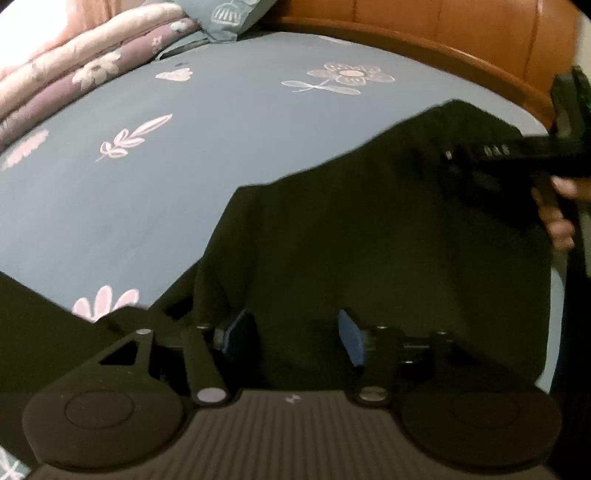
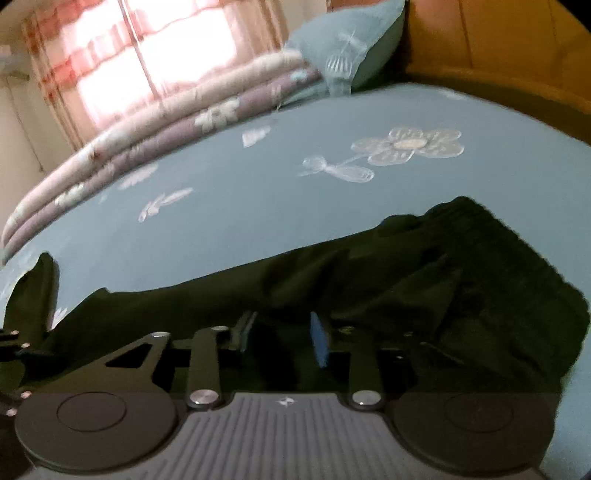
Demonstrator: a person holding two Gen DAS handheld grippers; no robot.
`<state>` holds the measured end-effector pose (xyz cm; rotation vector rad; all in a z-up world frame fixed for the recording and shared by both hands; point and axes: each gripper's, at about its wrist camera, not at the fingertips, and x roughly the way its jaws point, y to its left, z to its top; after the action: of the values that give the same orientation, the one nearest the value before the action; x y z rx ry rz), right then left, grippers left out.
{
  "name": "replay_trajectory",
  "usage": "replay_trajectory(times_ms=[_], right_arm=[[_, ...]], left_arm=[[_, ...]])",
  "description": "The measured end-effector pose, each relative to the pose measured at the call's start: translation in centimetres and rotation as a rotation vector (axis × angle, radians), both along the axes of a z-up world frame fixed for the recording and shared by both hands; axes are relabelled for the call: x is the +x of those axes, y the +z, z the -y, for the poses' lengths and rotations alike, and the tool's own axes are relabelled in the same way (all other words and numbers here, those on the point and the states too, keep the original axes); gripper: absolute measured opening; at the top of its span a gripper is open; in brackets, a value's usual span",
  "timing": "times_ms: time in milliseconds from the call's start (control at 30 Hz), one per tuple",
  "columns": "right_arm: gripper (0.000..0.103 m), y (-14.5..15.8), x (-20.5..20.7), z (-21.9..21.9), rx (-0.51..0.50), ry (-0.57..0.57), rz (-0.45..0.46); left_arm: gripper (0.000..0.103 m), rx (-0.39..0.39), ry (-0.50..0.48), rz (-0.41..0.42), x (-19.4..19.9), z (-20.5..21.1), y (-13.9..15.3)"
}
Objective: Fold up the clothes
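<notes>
A dark garment (image 1: 369, 240) lies spread on the blue flowered bed sheet (image 1: 166, 192). My left gripper (image 1: 295, 336) hovers low over its near part, open, with its blue pads wide apart and only cloth showing below the gap. In the right wrist view the garment (image 2: 443, 277) is bunched into folds at the right. My right gripper (image 2: 281, 336) is over its near edge, open, pads apart with dark cloth beneath them. A person's hand (image 1: 557, 218) holds that gripper's handle at the right edge of the left wrist view.
A folded pink and purple quilt (image 2: 147, 155) lies along the far left of the bed, with a blue pillow (image 2: 351, 48) behind it. A brown padded headboard (image 1: 443, 29) borders the far side. A curtained window (image 2: 147, 55) glows at the back.
</notes>
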<state>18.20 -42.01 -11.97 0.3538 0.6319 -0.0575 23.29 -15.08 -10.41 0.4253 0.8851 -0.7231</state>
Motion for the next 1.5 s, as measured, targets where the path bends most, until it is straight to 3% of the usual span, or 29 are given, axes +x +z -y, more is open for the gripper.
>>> replay_trajectory(times_ms=[167, 267, 400, 667, 800, 933, 1033, 1133, 1200, 1300, 1433, 1500], right_arm=[[0.035, -0.1, -1.1, -0.3, -0.024, 0.005, 0.034], [0.046, 0.5, -1.5, -1.0, -0.050, 0.018, 0.025], [0.058, 2.1, -1.8, -3.0, -0.152, 0.029, 0.021], [0.063, 3.4, -2.5, -5.1, -0.190, 0.076, 0.041], [0.065, 3.3, -2.3, -5.2, -0.194, 0.078, 0.014], [0.065, 2.7, -2.1, -4.5, -0.205, 0.047, -0.049], [0.066, 2.2, -2.0, -3.8, -0.174, 0.024, -0.087], [0.066, 2.7, -2.5, -3.9, -0.144, 0.026, -0.062], [0.074, 3.2, -3.0, -4.4, -0.145, 0.021, -0.042], [0.077, 4.0, -3.8, -5.3, -0.144, 0.017, -0.005], [0.077, 5.1, -4.9, -5.7, -0.161, 0.002, 0.039], [0.079, 5.5, -5.2, -5.2, -0.168, -0.028, 0.046]], left_arm=[[0.057, 0.045, -0.032, 0.037, -1.2, -0.3, 0.9], [0.057, 0.062, -0.093, 0.087, -2.7, 0.2, 1.9], [0.058, 0.084, -0.123, 0.077, -4.8, 0.7, 2.1], [0.058, 0.087, -0.225, 0.111, -7.7, 2.9, 2.1], [0.058, 0.123, -0.259, 0.034, -8.1, 4.2, 0.8], [0.057, 0.101, -0.196, -0.023, -8.9, 3.3, 0.6], [0.058, 0.119, -0.192, -0.022, -9.1, 3.1, 1.1], [0.059, 0.106, -0.195, 0.022, -9.2, 3.6, 2.2], [0.070, 0.073, -0.223, 0.079, -9.5, 4.5, 2.7], [0.072, 0.044, -0.271, 0.113, -9.7, 6.2, 2.5], [0.073, 0.061, -0.311, 0.046, -9.1, 8.1, 0.9], [0.077, 0.066, -0.273, 0.006, -8.2, 8.2, 0.6]])
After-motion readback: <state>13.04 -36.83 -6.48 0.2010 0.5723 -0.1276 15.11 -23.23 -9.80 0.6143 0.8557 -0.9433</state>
